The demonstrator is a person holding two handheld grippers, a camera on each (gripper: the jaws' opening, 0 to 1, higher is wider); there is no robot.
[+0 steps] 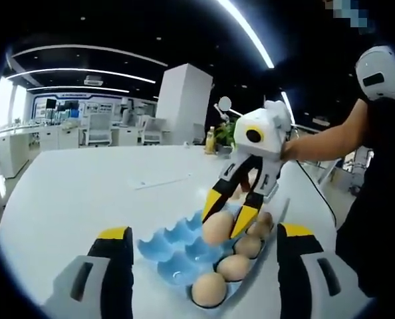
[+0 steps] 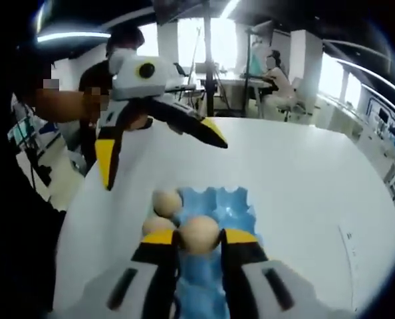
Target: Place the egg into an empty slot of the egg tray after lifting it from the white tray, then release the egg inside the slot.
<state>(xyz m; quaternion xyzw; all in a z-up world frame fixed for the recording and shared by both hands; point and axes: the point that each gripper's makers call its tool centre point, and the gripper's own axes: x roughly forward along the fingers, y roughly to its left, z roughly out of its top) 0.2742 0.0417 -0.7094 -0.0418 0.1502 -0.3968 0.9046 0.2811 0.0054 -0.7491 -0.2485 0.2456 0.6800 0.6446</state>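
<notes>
We are holding a tool in each hand over a white table (image 1: 71,193). In the right gripper view, the right tool (image 2: 199,237) is closing its yellow-tipped jaws on the two sides of a pale brown egg (image 2: 199,234), which is hanging just above the blue egg tray (image 2: 225,203). In the left gripper view, that tool is reaching down from the right with the egg between its tips, beside a row of other eggs (image 1: 233,267) already sitting along the tray's right edge; the blue cups to their left are looking empty. The left tool (image 1: 204,240) is standing wide open with nothing in it, near the tray. We judge the egg to be light, smooth and brittle, so a gentle squeeze across its widest middle is suiting it best, and the opening should be slow once it is resting in a cup.
</notes>
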